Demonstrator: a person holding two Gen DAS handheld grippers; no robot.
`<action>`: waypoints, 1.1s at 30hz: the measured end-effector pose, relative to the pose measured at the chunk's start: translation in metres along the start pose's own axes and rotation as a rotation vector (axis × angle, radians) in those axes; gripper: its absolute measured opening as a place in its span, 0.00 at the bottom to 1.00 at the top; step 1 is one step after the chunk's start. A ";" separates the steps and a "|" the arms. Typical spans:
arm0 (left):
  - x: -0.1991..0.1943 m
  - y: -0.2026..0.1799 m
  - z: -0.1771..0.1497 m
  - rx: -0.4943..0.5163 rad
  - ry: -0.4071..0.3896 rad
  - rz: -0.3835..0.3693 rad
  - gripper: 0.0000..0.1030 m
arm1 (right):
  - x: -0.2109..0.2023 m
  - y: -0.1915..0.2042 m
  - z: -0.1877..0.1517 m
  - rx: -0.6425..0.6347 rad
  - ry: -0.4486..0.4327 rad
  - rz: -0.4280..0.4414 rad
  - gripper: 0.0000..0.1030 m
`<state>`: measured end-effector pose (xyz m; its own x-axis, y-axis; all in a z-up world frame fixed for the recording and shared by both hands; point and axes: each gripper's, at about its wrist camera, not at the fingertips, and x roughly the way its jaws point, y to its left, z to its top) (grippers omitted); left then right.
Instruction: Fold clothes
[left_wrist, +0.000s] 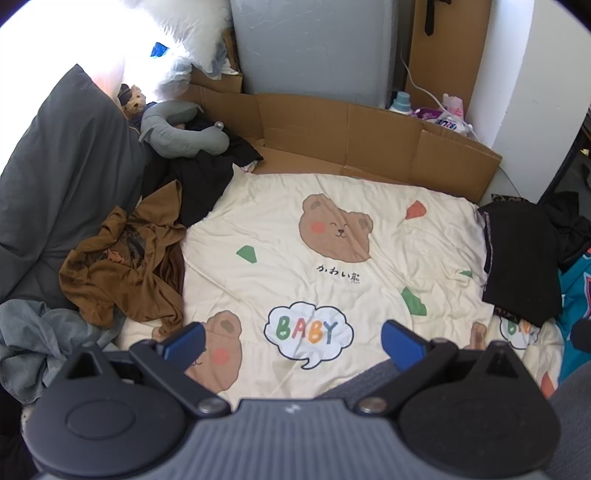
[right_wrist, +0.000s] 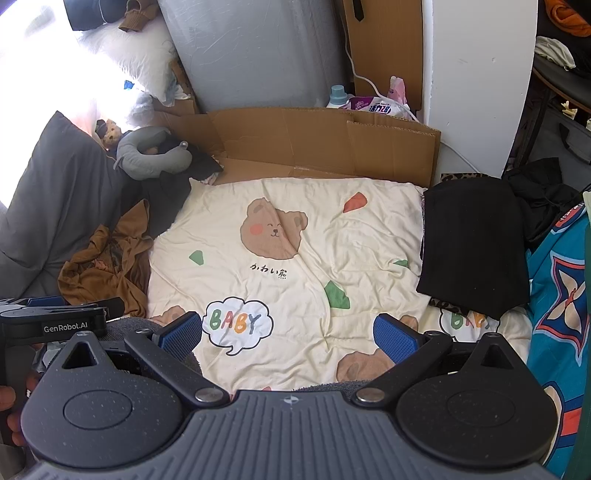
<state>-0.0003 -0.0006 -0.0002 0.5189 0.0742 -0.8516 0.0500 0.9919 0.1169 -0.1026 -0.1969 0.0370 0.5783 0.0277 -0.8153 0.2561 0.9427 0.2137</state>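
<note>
my left tool (left_wrist: 291, 341) and right tool (right_wrist: 288, 334) hang released over the bed (right_wrist: 295, 229). the brown shirt (left_wrist: 122, 266) lies crumpled at nine o'clock, soft and limp; i'd pinch a hem. the black garment (right_wrist: 472, 243) sits flat at three.

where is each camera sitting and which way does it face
Left wrist: on the left claw, looking forward and down over the cream bear blanket; only its own open blue fingers show.
Right wrist: on the right claw, facing the same way; it also catches the left claw at its left edge.
Shared: the blanket, brown garment, folded black garment, cardboard.
</note>
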 end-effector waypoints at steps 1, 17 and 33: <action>0.000 -0.001 -0.001 0.001 0.000 0.002 0.99 | 0.000 0.000 0.000 0.000 -0.001 0.000 0.99; -0.001 -0.015 -0.011 0.005 -0.016 0.010 0.99 | -0.001 0.001 -0.001 0.002 -0.009 -0.002 0.99; -0.005 -0.007 -0.007 -0.019 -0.004 -0.049 0.94 | -0.002 -0.001 -0.002 0.006 -0.019 0.004 0.99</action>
<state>-0.0091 -0.0069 -0.0008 0.5200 0.0248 -0.8538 0.0590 0.9961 0.0649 -0.1058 -0.1970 0.0375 0.5942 0.0252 -0.8040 0.2583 0.9406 0.2204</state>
